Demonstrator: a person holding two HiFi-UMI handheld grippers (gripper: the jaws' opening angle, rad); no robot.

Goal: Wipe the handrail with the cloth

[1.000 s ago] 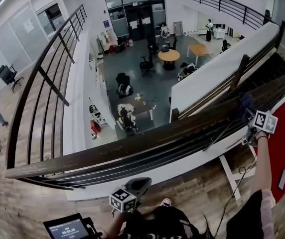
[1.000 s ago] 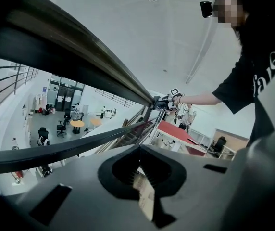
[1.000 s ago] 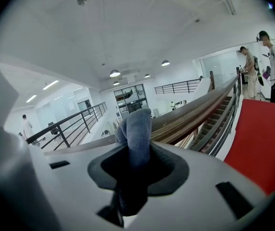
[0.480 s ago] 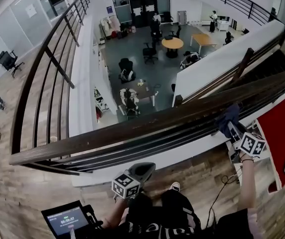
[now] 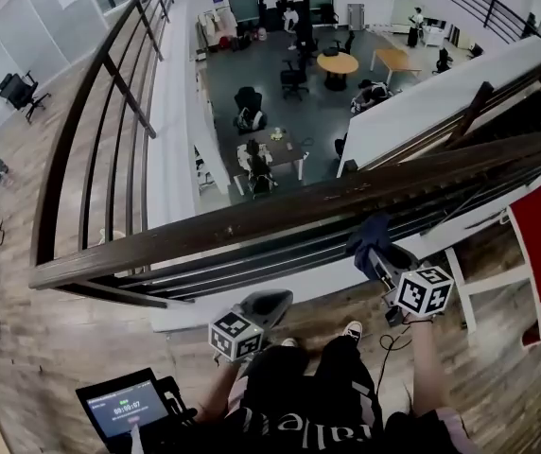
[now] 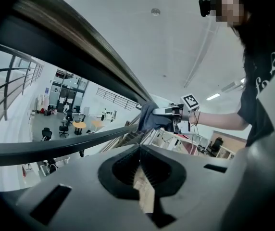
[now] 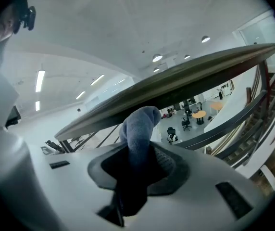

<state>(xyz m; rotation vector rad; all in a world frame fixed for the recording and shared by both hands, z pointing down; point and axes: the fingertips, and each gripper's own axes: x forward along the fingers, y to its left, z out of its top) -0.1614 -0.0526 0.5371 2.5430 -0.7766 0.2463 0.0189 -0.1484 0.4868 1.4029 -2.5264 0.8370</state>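
Currently the blue cloth (image 7: pixel 137 129) presses against the dark wooden handrail's (image 5: pixel 252 218) near edge, clamped in the right gripper (image 7: pixel 136 165). The left gripper (image 6: pixel 140 174) hangs below the rail, jaws together, empty. Beyond the rail, an office floor (image 5: pixel 327 112) lies far below.

Left gripper (image 5: pixel 269 303): light grey shell, black ribbed pads (image 6: pixel 122 168), tan strip along the seam, white cube with black square markers (image 5: pixel 234 337). Right gripper (image 5: pixel 376 253): same grey shell, same marker cube (image 5: pixel 423 289), with a thin black cable (image 5: pixel 385 340) below it. Person wears short-sleeved black T-shirt (image 5: pixel 299 435) with white lettering, black trousers (image 5: pixel 341 376), light sneakers (image 5: pixel 351 330), dark cord wristband (image 6: pixel 196 119), black head camera (image 6: pixel 205 6).
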